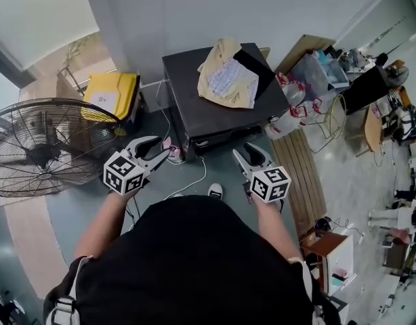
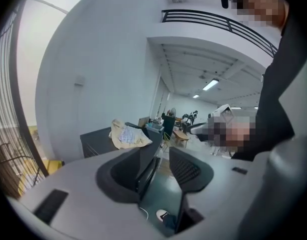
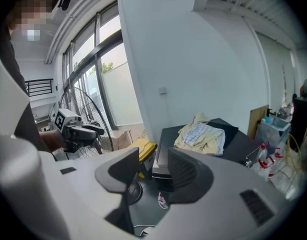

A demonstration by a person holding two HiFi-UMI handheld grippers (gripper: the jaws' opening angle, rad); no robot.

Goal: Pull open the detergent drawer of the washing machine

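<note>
The dark grey box-shaped washing machine [image 1: 194,97] stands at upper centre of the head view, against the white wall [image 1: 262,5]. A crumpled cream and pale checked cloth [image 1: 228,76] lies on its top. I see its front only as a thin strip from steeply above, and I cannot pick out the detergent drawer there.

Both grippers are short of that front and apart from it. The left gripper [image 1: 164,149] has its jaws apart with nothing between them, and the right gripper [image 1: 249,153] is the same.

A white cable [image 1: 194,178] trails over the grey-green floor [image 1: 79,208] between them. At the left edge is a large black wire-cage fan [image 1: 38,147], with a yellow padded case [image 1: 112,95] above it. A wooden slatted board [image 1: 299,175] lies to the right. Further right the room is cluttered and too small to read.

In both gripper views the jaws themselves cover part of the machine's front. My operator's black top fills the bottom of the head view.
</note>
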